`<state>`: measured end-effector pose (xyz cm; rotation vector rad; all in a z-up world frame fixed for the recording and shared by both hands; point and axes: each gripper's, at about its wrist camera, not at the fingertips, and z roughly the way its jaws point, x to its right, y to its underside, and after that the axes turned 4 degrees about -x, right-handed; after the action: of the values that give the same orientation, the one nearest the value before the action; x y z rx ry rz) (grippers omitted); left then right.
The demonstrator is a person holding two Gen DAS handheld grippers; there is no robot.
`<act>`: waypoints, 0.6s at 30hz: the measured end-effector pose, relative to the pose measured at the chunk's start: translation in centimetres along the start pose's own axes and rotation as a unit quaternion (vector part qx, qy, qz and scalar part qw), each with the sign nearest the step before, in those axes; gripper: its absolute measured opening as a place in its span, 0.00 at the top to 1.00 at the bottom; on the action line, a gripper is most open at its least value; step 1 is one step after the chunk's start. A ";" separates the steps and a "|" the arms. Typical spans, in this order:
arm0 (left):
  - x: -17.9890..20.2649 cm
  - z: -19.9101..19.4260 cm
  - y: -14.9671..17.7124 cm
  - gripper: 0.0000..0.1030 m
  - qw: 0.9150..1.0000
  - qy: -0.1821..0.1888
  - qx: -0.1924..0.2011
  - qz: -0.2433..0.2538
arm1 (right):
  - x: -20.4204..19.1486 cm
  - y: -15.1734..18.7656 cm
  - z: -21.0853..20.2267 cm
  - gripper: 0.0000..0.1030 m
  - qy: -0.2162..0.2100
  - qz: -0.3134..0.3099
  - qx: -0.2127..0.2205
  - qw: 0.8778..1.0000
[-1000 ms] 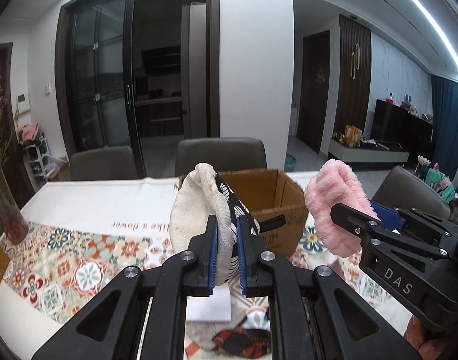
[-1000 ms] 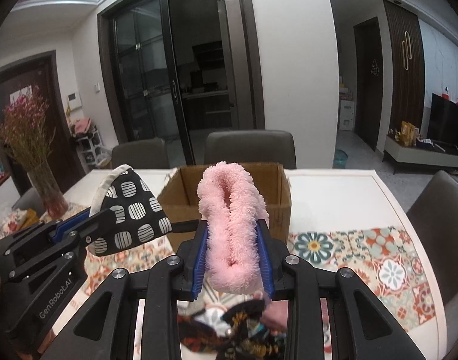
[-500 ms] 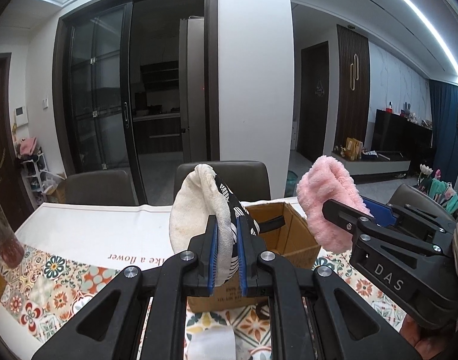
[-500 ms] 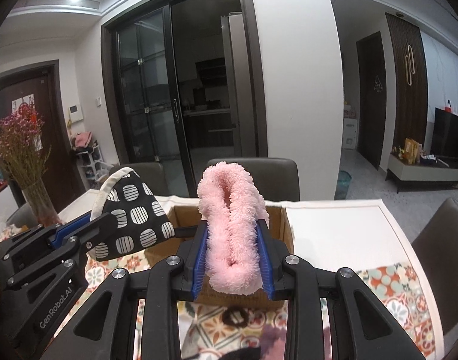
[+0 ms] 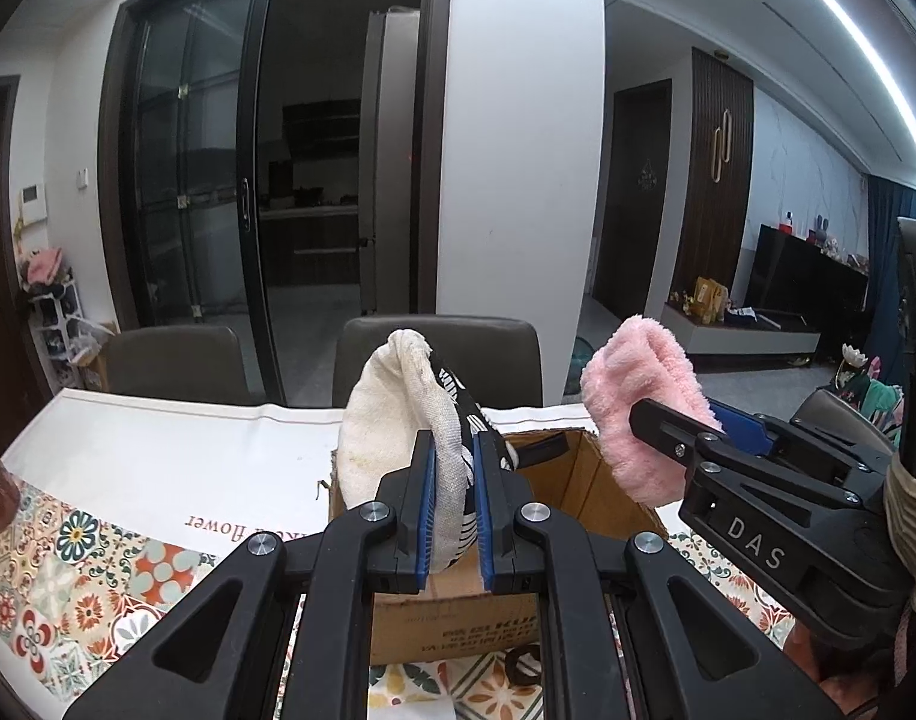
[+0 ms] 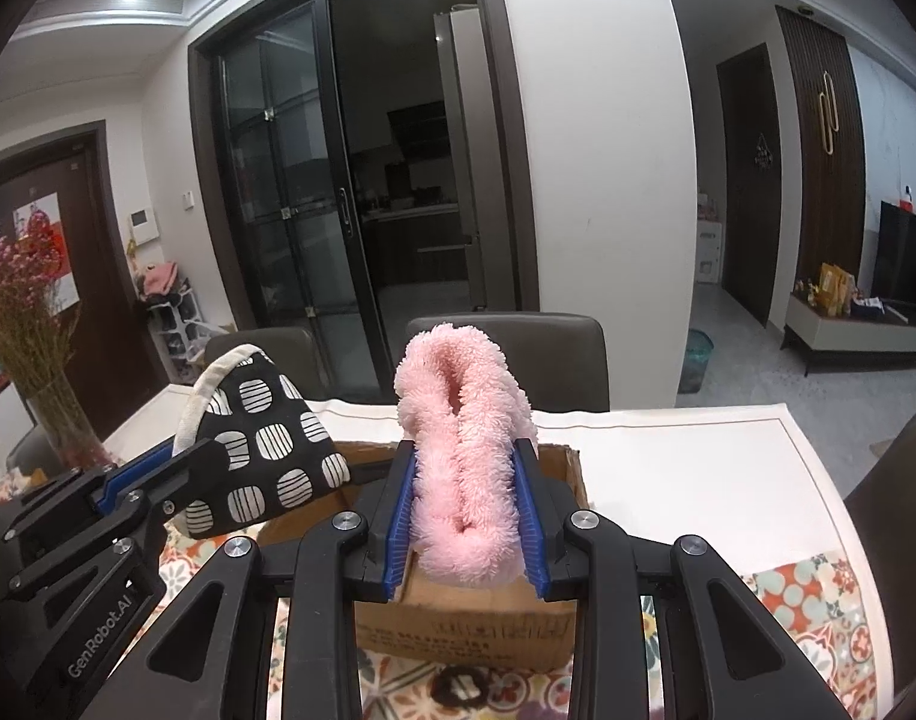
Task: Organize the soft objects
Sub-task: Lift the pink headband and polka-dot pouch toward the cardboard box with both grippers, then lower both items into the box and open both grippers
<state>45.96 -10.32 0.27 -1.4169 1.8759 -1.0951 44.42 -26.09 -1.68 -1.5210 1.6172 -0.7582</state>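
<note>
**Both soft items held above the box: lower before letting go**

The table (image 5: 158, 468), under a white cloth with a floral tile border, carries an open brown cardboard box (image 6: 476, 618) at its middle, just ahead of both tools. By my reading, the step in hand is dropping both soft items into that box.

The left tool (image 5: 452, 516) is clamped narrow on a black pot-holder mitt with white striped dots and cream lining (image 5: 398, 432), held upright over the near-left edge of the box. The right tool (image 6: 467, 522) grips a fluffy pink plush slipper (image 6: 461, 450), squeezed between its blue pads (image 6: 401, 516), over the near wall of the box.

To do this well, carry each item forward past the near wall and tip it down into the opening before releasing, since both look light and springy and could catch on the rim. A small dark ring-shaped thing (image 6: 458, 687) lies on the cloth in front of the box; what it is I cannot tell.
</note>
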 end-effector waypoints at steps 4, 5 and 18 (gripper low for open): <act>-0.6 2.1 -0.7 0.87 1.000 0.007 -0.024 -0.009 | 0.6 -0.6 1.5 0.69 0.004 0.003 -0.009 1.000; -0.5 2.5 -0.8 0.87 0.999 0.009 -0.029 -0.009 | 0.7 -0.7 1.9 0.69 0.005 0.004 -0.012 1.000; -0.4 7.6 -0.1 0.87 0.994 0.020 -0.107 -0.011 | 2.0 -0.2 7.5 0.69 0.006 0.004 -0.098 0.995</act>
<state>52.23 -12.08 -3.60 -1.5466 2.0605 -0.9619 50.93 -27.43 -5.71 -1.6498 1.7472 -0.6189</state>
